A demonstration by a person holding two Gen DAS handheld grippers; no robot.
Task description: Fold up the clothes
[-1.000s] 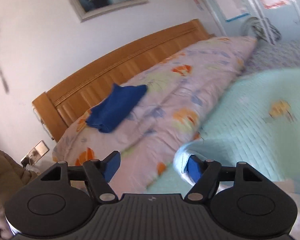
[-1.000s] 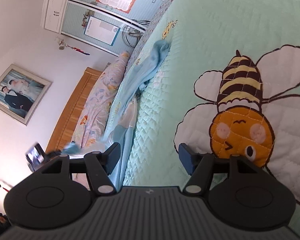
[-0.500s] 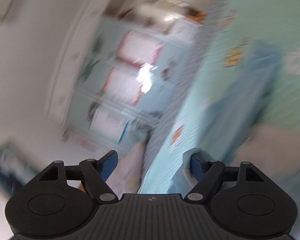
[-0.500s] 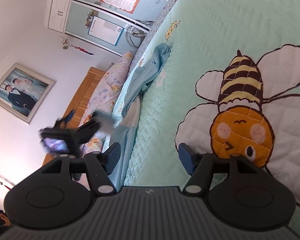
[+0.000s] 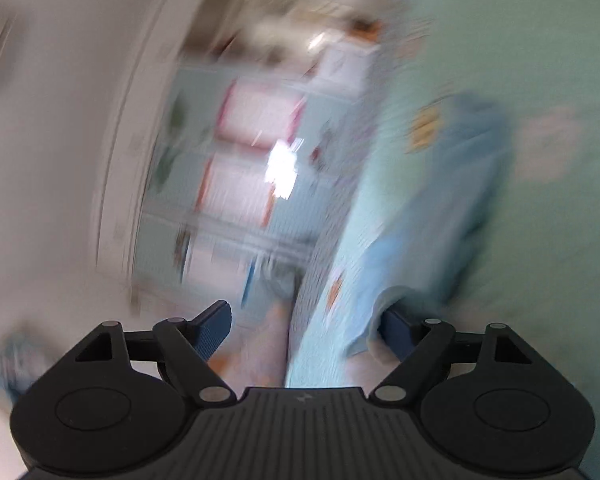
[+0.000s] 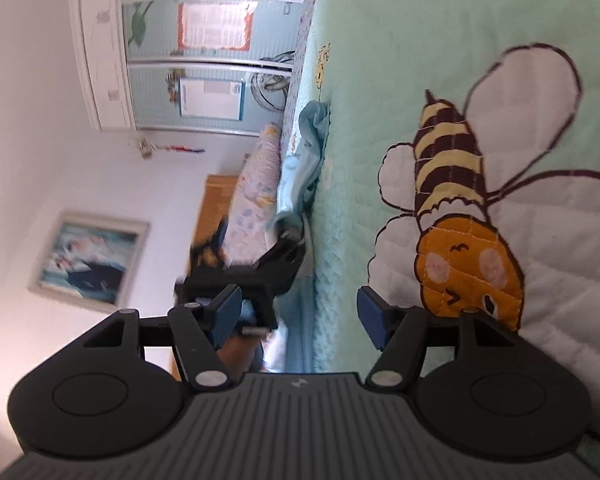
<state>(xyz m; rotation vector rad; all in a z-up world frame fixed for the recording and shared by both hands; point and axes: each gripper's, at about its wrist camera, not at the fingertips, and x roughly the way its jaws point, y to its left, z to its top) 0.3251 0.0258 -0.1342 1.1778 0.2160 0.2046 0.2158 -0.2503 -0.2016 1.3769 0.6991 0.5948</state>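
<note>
A light blue garment [image 5: 448, 216] lies stretched along the mint quilted bedspread [image 5: 540, 60]; the left wrist view is blurred by motion. My left gripper [image 5: 306, 330] is open, and an edge of the blue cloth lies against its right pad [image 5: 396, 334]. In the right wrist view the same garment [image 6: 306, 160] lies crumpled along the bed's far edge. My right gripper [image 6: 298, 314] is open and empty, just above the bedspread [image 6: 380, 80] beside a bee picture [image 6: 460, 220]. The left gripper [image 6: 260, 276] shows there, close by the garment.
A floral pillow roll [image 6: 256, 192] and a wooden headboard [image 6: 214, 196] stand beyond the garment. A wardrobe with posters [image 6: 204, 40] fills the far wall. A framed picture [image 6: 88, 258] hangs on the white wall.
The left gripper has swung from facing the headboard and pillow to facing the wardrobe, and has moved in close to the right gripper. The right wrist view has rolled and shifted over the bee picture.
</note>
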